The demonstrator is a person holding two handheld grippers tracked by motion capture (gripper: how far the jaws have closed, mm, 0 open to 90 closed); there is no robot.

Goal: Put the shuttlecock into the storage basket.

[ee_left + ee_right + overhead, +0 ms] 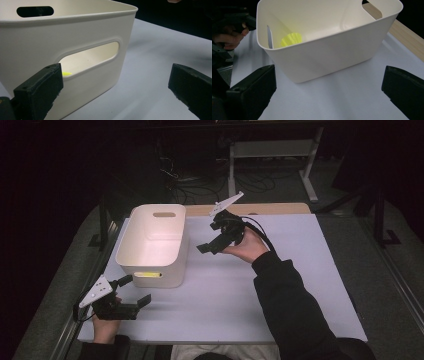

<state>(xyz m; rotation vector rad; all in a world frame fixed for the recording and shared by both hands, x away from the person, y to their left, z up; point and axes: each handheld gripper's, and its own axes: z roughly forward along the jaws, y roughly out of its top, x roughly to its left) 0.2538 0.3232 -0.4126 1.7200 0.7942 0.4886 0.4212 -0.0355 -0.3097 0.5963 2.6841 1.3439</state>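
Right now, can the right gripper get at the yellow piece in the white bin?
Probably yes. The right gripper is open beside the white bin, whose top is open. The yellow piece lies on the bin floor by the near wall, so it must go over the rim and down.

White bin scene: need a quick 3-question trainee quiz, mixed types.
1. True or false: the yellow object lies on the table outside the white bin.
2. Multiple choice: the right tongs are A) shut on the bin's rim, B) open and held above the table beside the bin, C) inside the bin.
3. Fill in: the left tongs are open near the bin wall that has a ____ cut-out.

Key: 1 false, it sits inside the bin at the bottom. 2 B. 3 handle.
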